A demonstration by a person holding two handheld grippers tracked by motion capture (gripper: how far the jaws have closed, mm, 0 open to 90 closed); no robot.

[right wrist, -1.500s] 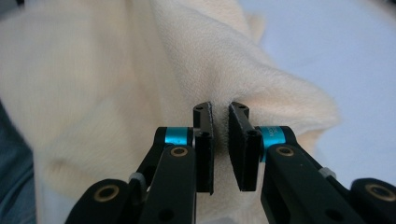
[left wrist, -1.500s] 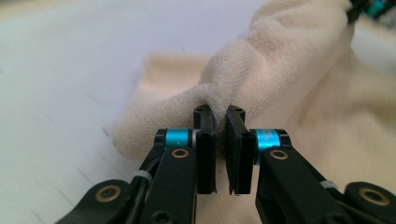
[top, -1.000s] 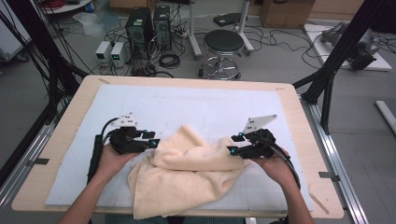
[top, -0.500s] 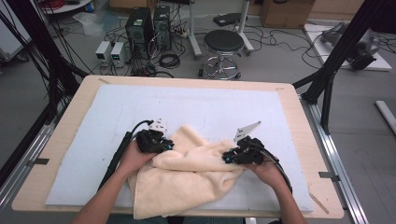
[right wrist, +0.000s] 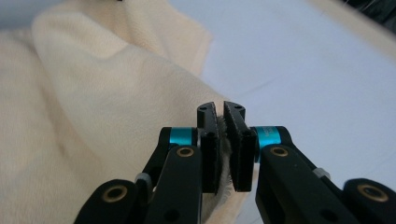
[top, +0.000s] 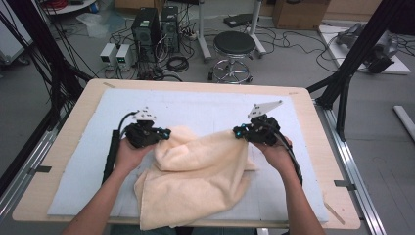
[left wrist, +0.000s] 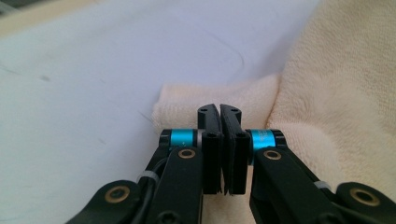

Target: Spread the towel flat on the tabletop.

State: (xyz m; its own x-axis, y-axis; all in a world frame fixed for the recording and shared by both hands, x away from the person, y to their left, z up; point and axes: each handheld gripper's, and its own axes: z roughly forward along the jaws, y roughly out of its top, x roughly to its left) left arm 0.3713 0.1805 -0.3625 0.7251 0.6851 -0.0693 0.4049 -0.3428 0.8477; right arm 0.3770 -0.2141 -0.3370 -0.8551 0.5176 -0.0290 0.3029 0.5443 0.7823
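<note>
Two grippers pinch the cream towel (top: 195, 171) on the white table mat (top: 78, 161): the left gripper (top: 164, 133) has just clamped one upper corner, the right gripper (top: 238, 132) the other. Its far edge sags between them, raised off the mat; the rest lies crumpled near the person's side.

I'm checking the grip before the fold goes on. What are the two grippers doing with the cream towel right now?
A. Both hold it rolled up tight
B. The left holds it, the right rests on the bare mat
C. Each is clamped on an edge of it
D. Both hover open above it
C: the left gripper and the right gripper each have their jaws shut on a corner of the towel, which hangs between them.
</note>
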